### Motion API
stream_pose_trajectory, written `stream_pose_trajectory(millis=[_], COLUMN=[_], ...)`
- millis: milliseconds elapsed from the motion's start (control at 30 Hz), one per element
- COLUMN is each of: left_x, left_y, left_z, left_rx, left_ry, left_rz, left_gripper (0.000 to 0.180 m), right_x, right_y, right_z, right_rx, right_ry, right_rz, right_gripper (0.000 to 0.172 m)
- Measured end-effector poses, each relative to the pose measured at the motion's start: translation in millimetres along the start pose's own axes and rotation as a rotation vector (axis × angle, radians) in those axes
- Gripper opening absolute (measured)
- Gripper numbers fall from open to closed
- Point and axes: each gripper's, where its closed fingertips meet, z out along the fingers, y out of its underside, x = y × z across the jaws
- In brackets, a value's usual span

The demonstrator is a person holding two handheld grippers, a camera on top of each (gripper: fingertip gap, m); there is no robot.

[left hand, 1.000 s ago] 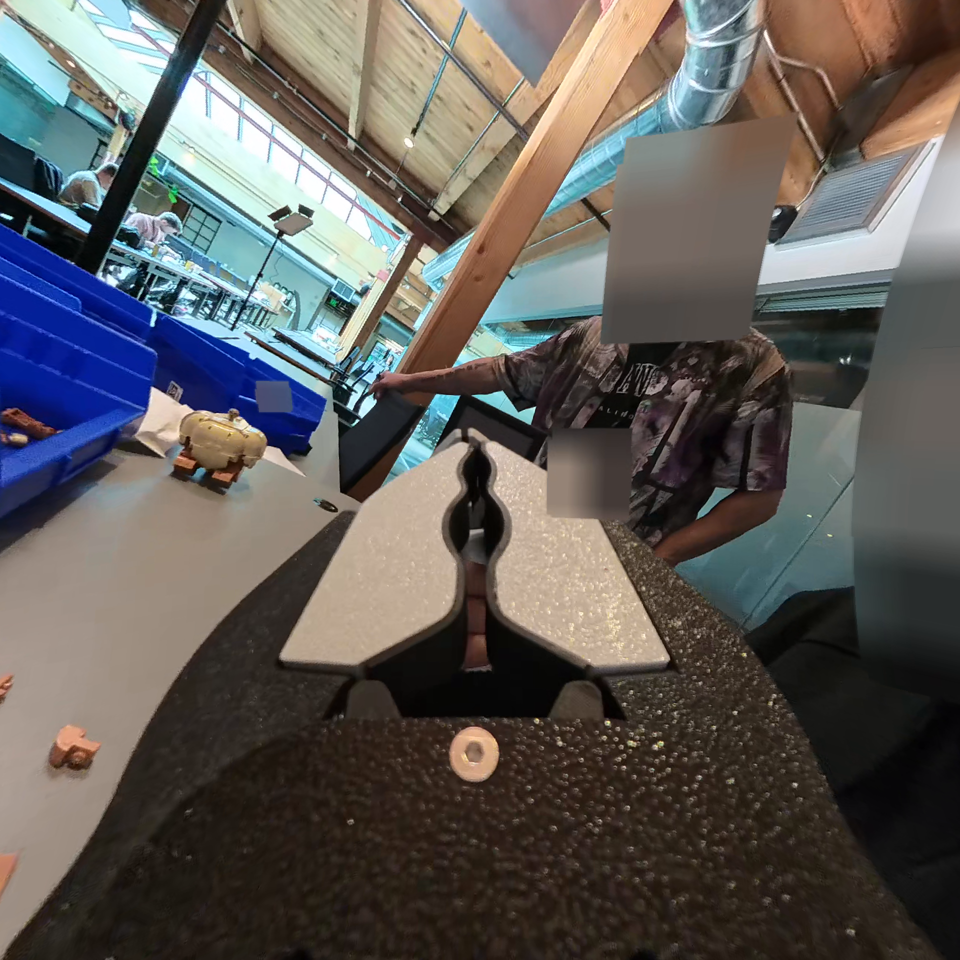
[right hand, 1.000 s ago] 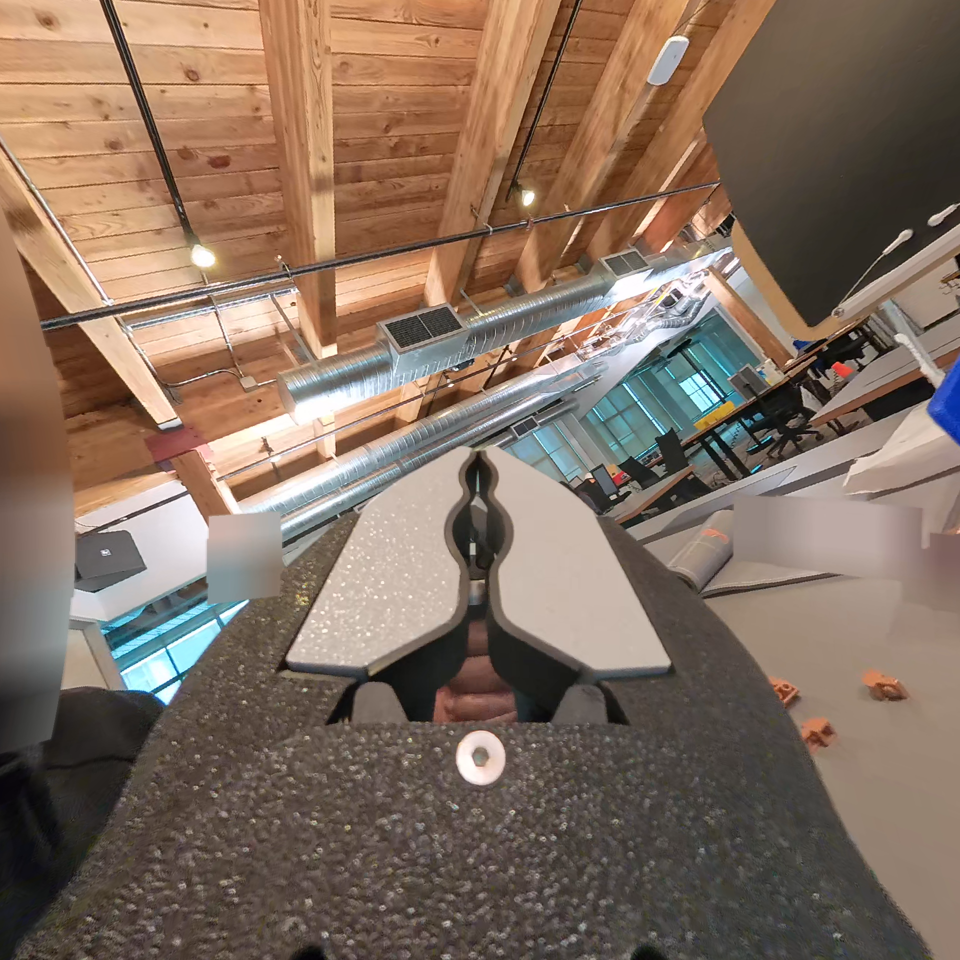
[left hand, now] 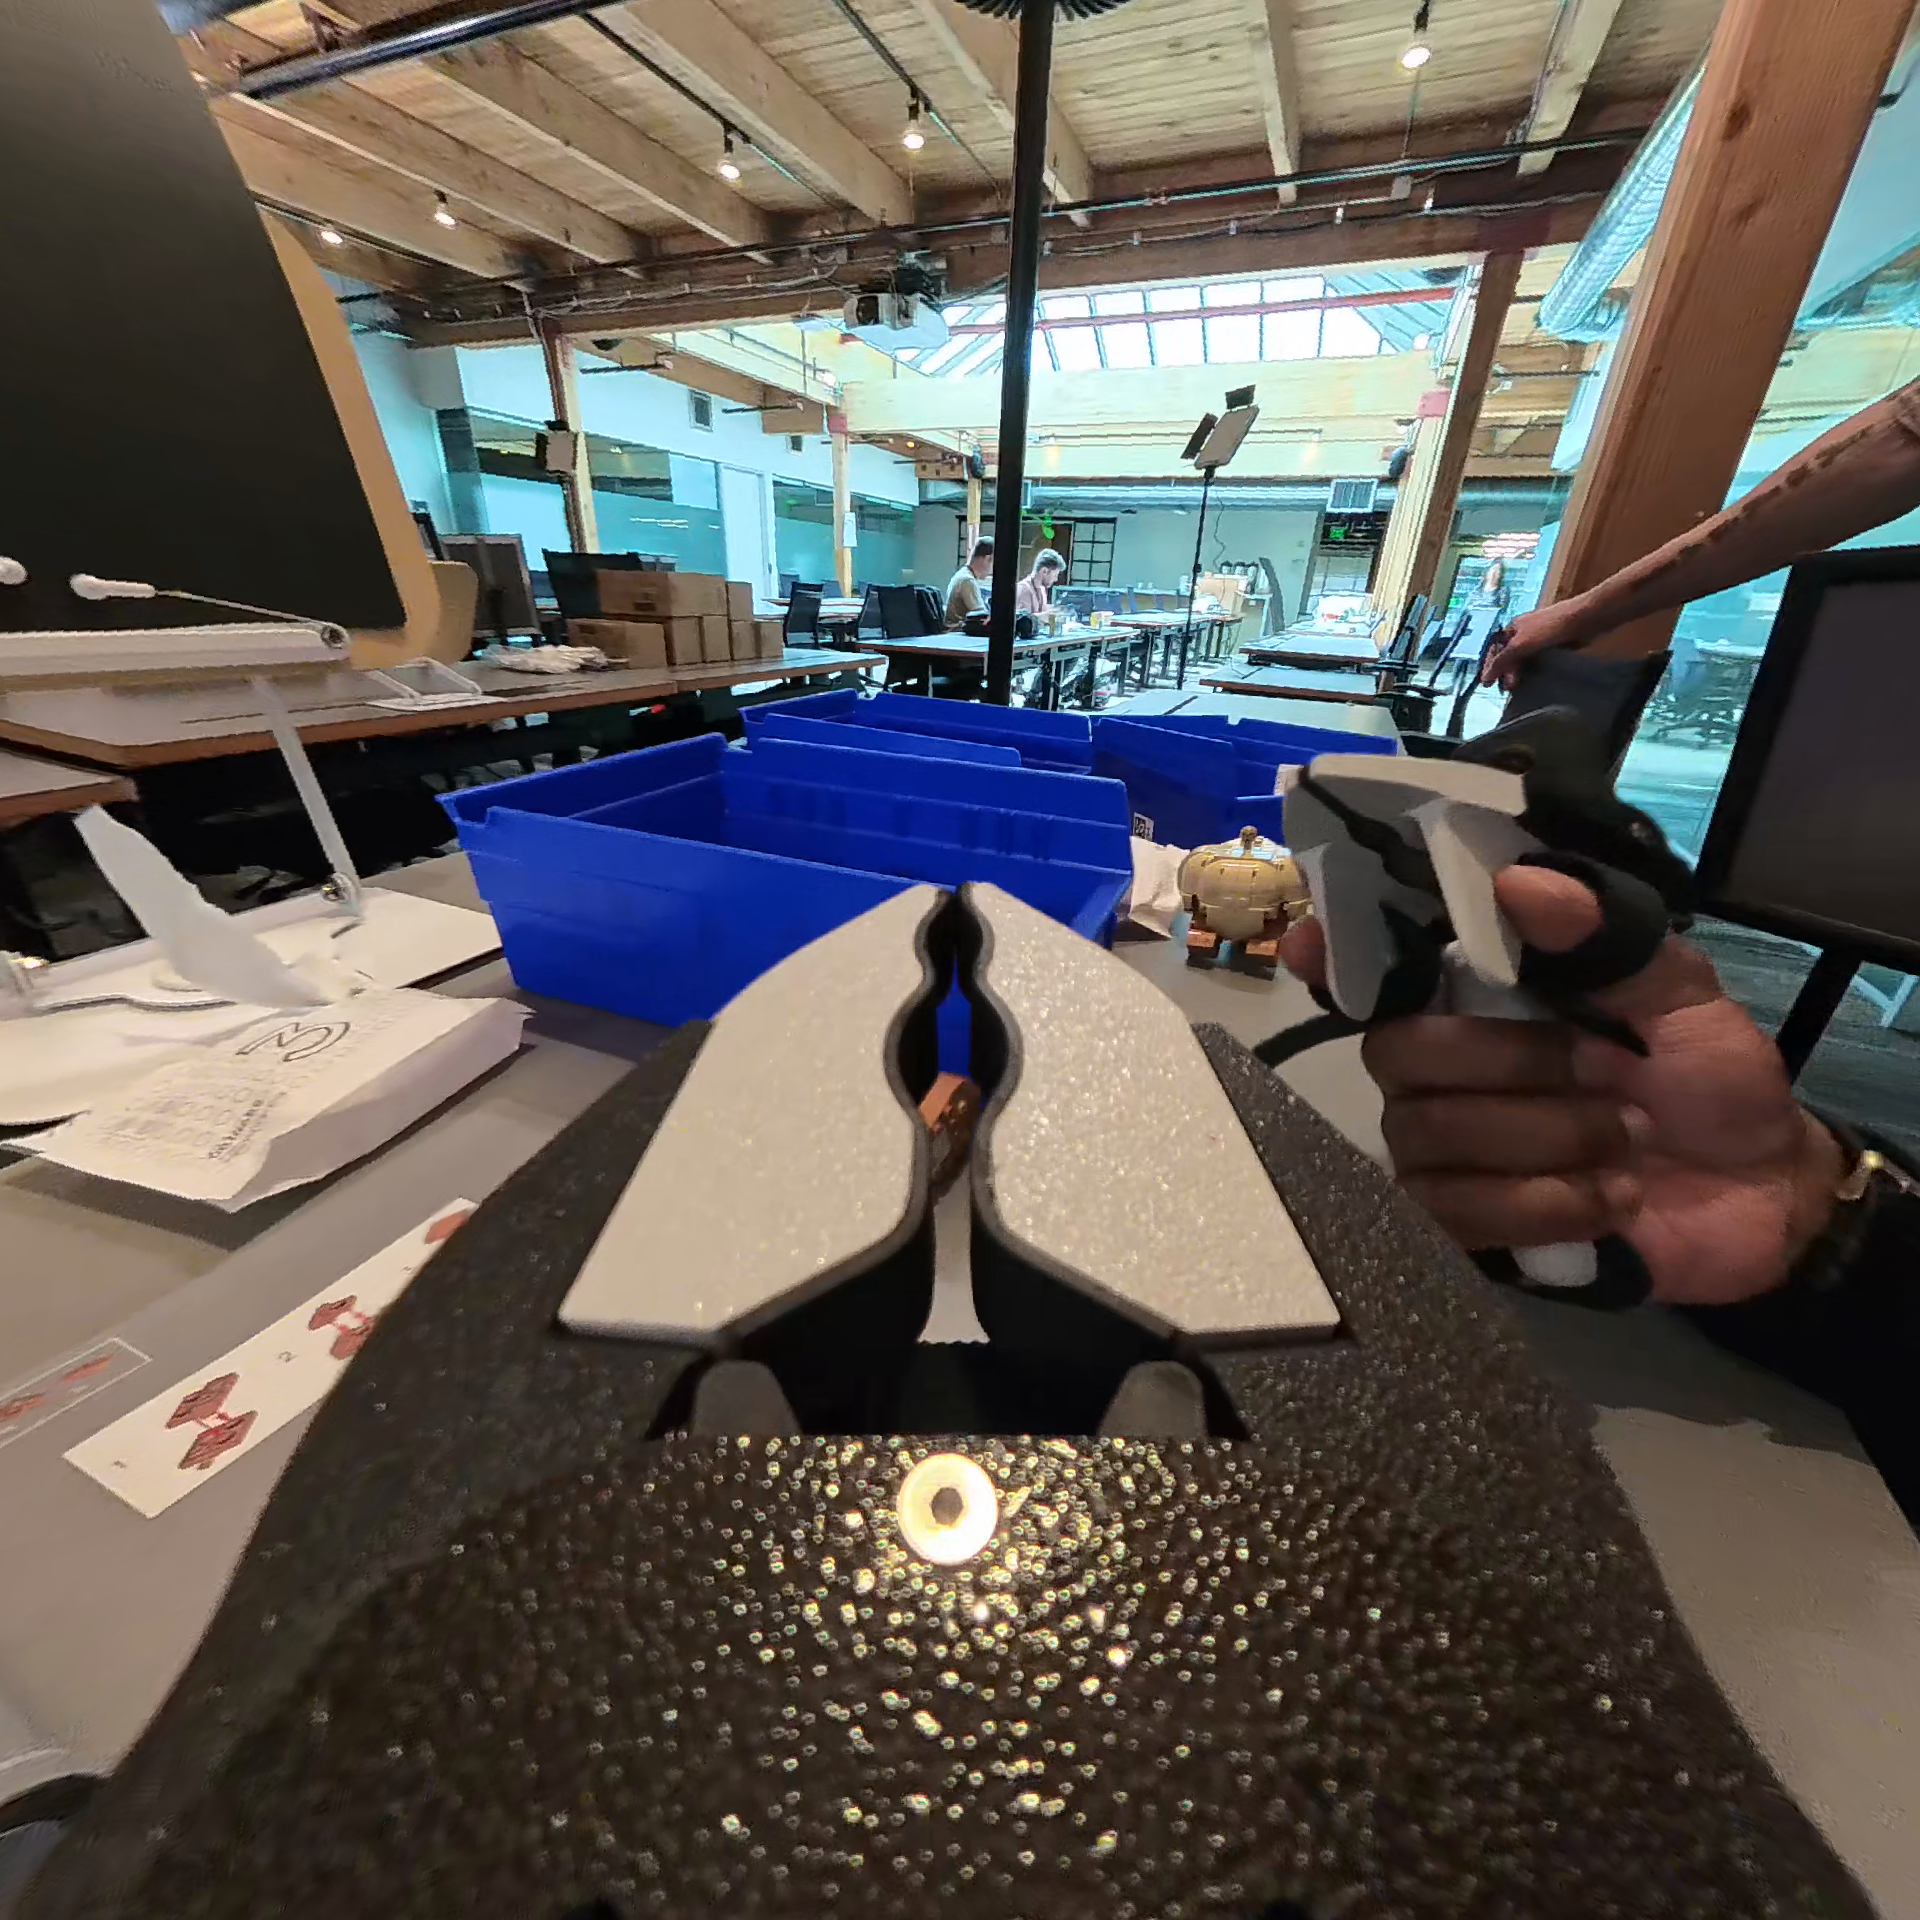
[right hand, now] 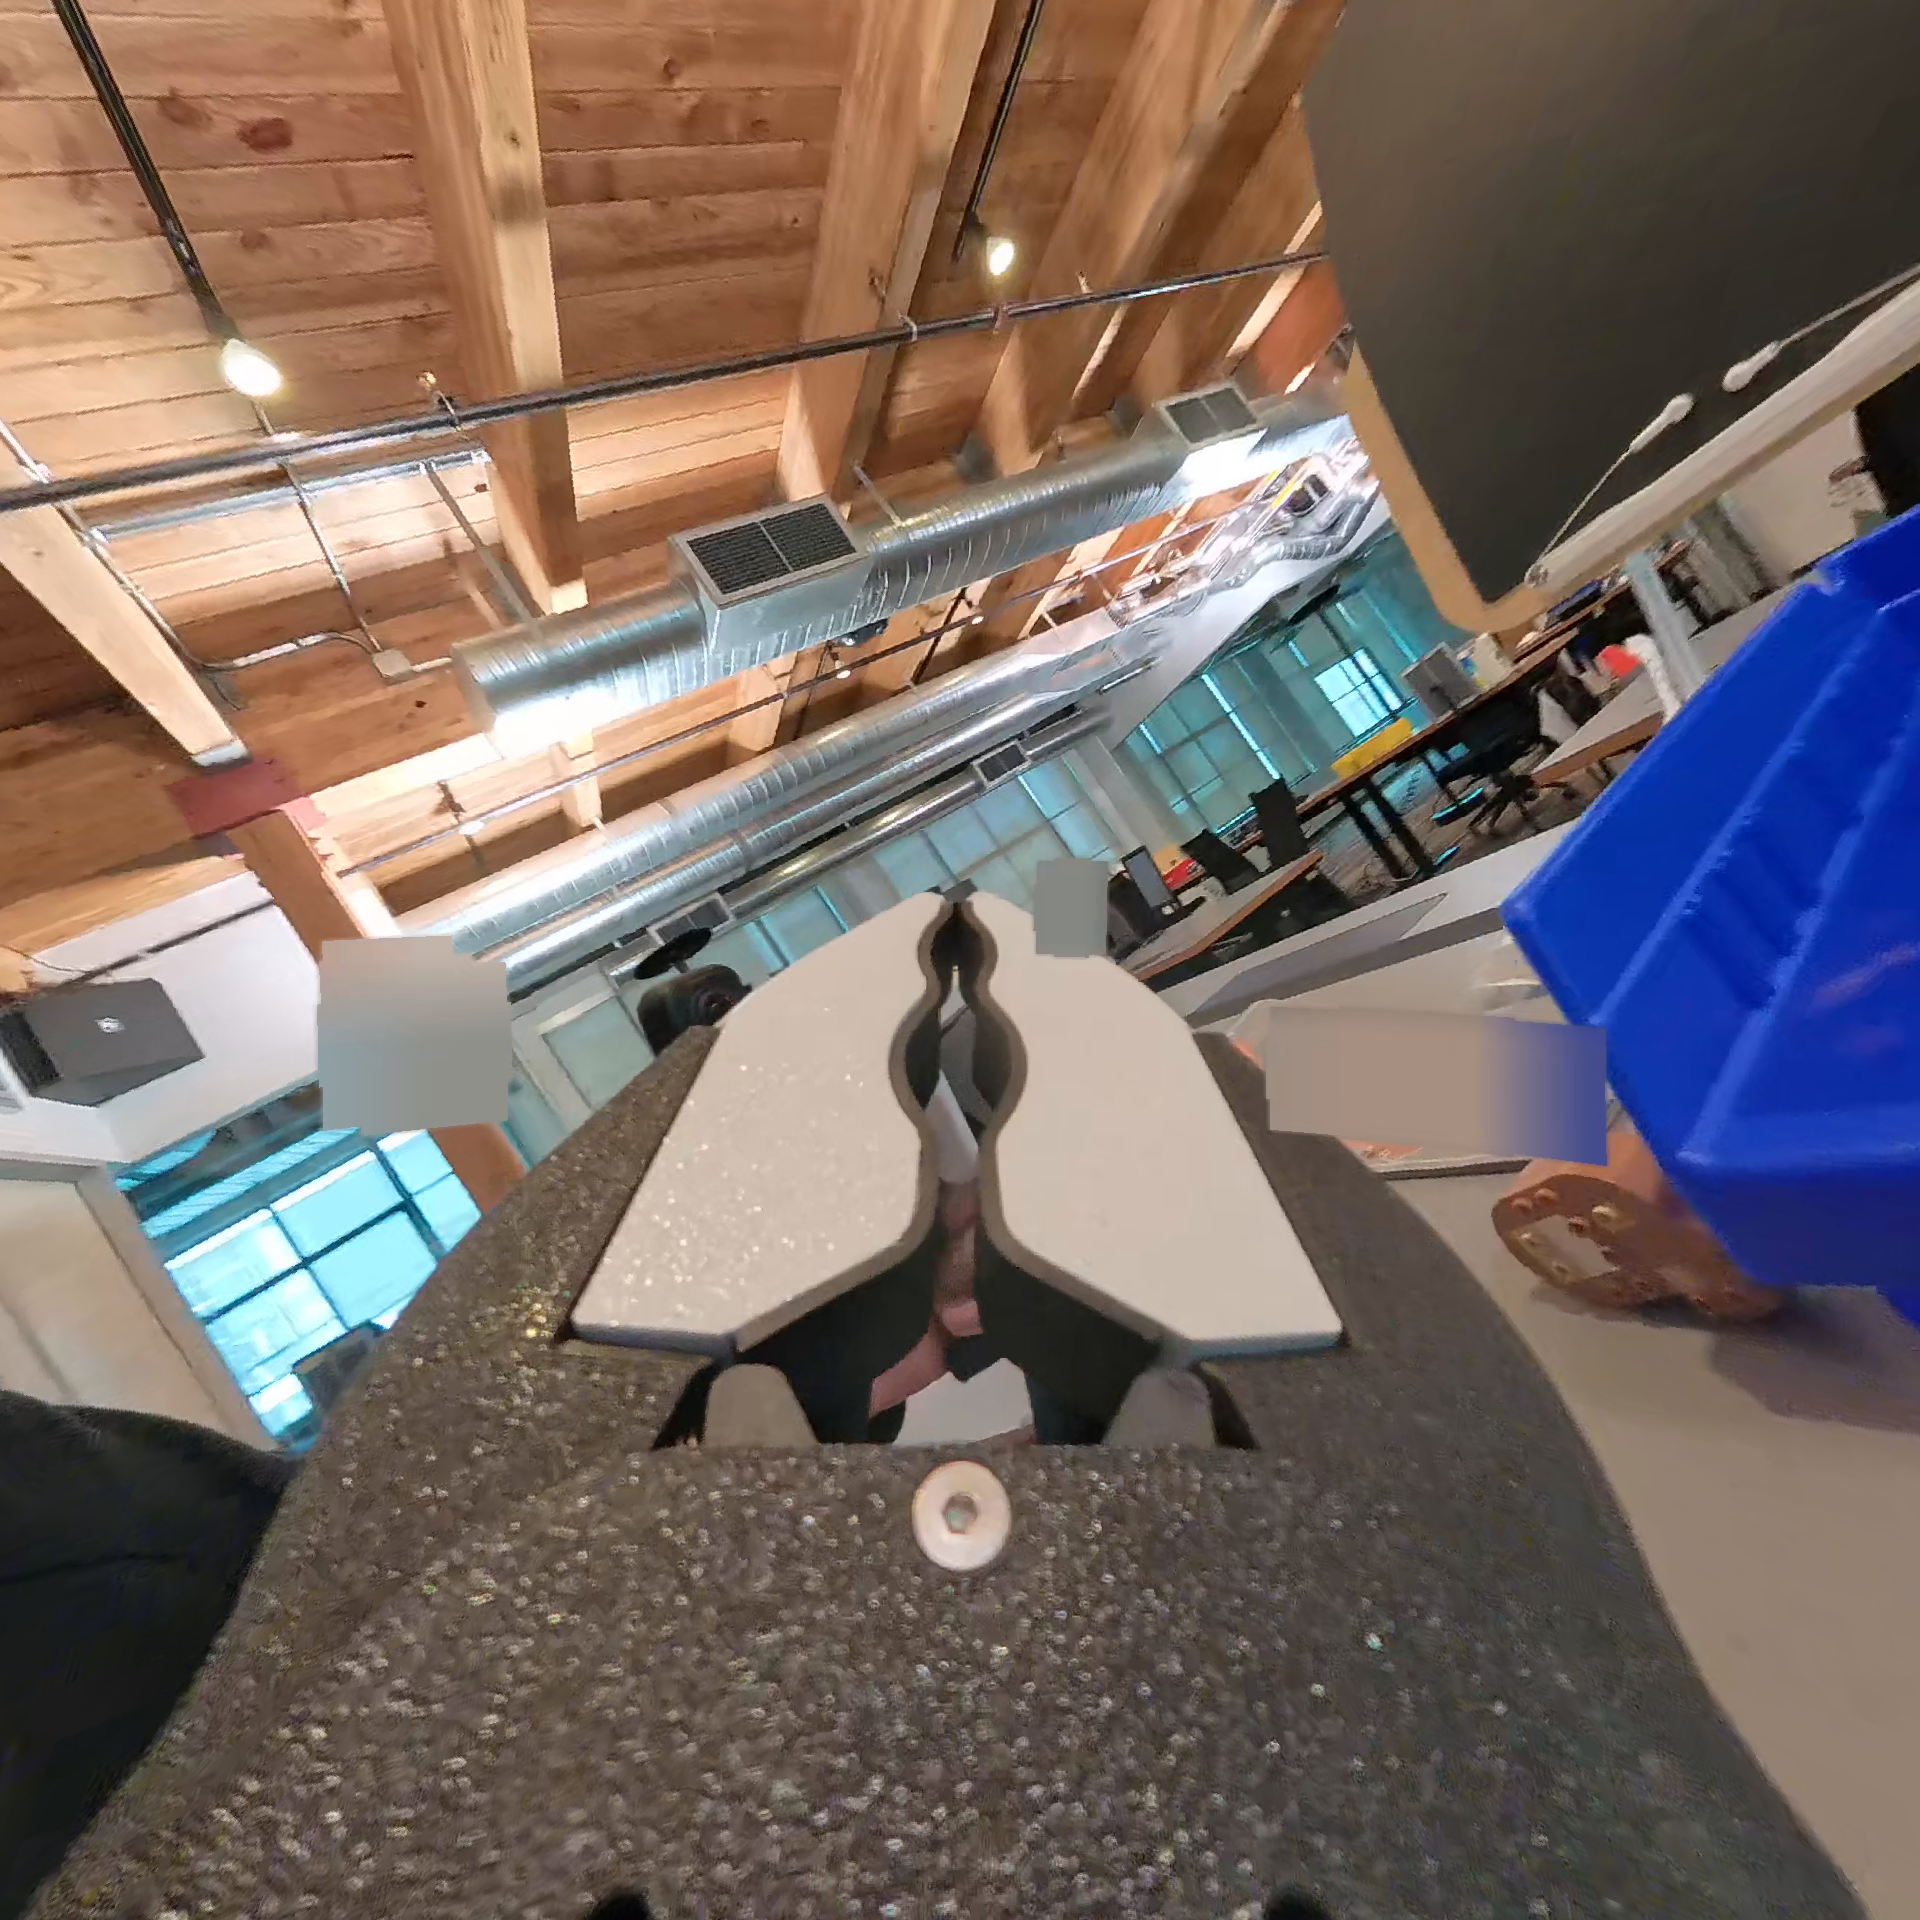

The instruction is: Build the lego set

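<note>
My left gripper (left hand: 956, 899) is shut, its tips touching, and it is held low over the grey table (left hand: 114, 1278), pointing at a blue bin (left hand: 790, 862). A small brown piece (left hand: 948, 1114) shows through the hollow behind the tips; I cannot tell whether it is gripped or lies below. A cream pumpkin-shaped brick model (left hand: 1242, 883) stands right of the bin. A hand holds my right gripper (left hand: 1307, 831) just beside that model. In the right wrist view my right gripper (right hand: 956, 912) is shut and tilted up towards the ceiling, with a blue bin (right hand: 1766, 935) close on its right.
White papers (left hand: 260, 1091) and a paper strip with red pictures (left hand: 239, 1392) lie at the left. More blue bins (left hand: 1195, 748) stand behind. A dark monitor (left hand: 1829, 748) is at the right. A brown studded round piece (right hand: 1600, 1247) lies by the bin. Tip to tip, the grippers are about 11 cm apart. From either gripper's tips it is about 15 cm to the brown studded round piece (right hand: 1600, 1247).
The left view has swung away from a standing person to face the blue bins and the other gripper. The right view has shifted, bringing a blue bin close. Both grippers stayed shut.
</note>
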Motion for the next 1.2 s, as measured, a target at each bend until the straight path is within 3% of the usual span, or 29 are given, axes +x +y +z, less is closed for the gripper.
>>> stream_pose_trajectory(millis=[333,467,500,600,667,700,967,1033,1100,1200], left_x=[6,12,16,54,81,90,146,137,116,112], left_y=[15,17,17,12,10,11,23,23,17,11], left_z=[5,6,7,10,12,14,21,25,28,25], left_rx=[-0.050,-0.058,-0.058,-0.046,-0.056,-0.068,-0.173,-0.181,-0.161,-0.128], left_ry=[0.005,0.025,0.044,0.242,0.346,0.360,0.432,0.355,0.269,0.302], left_rz=[0.005,-0.004,-0.005,-0.045,-0.046,-0.029,0.184,0.214,0.122,0.033], left_gripper=[0.000,0.000,0.000,0.000,0.000,0.000,0.000,0.000,0.000,0.000], right_x=[0,-40,-42,-24,-15,-12,1,1,1,-1], right_y=[-8,-33,-37,-42,-44,-44,-30,-27,-26,-23], right_z=[-8,-22,-25,-27,-30,-31,-22,-20,-18,-14], right_rx=[0.030,0.161,0.174,0.188,0.217,0.228,0.174,0.164,0.161,0.148], right_ry=[0.005,-0.201,-0.185,-0.039,-0.011,-0.006,0.067,0.065,0.059,0.053], right_rz=[-0.022,-0.094,-0.146,-0.194,-0.134,-0.107,-0.087,-0.084,-0.077,-0.080], right_gripper=[0.000,0.000,0.006,0.019,0.007,0.000,0.000,0.000,0.000,0.000])
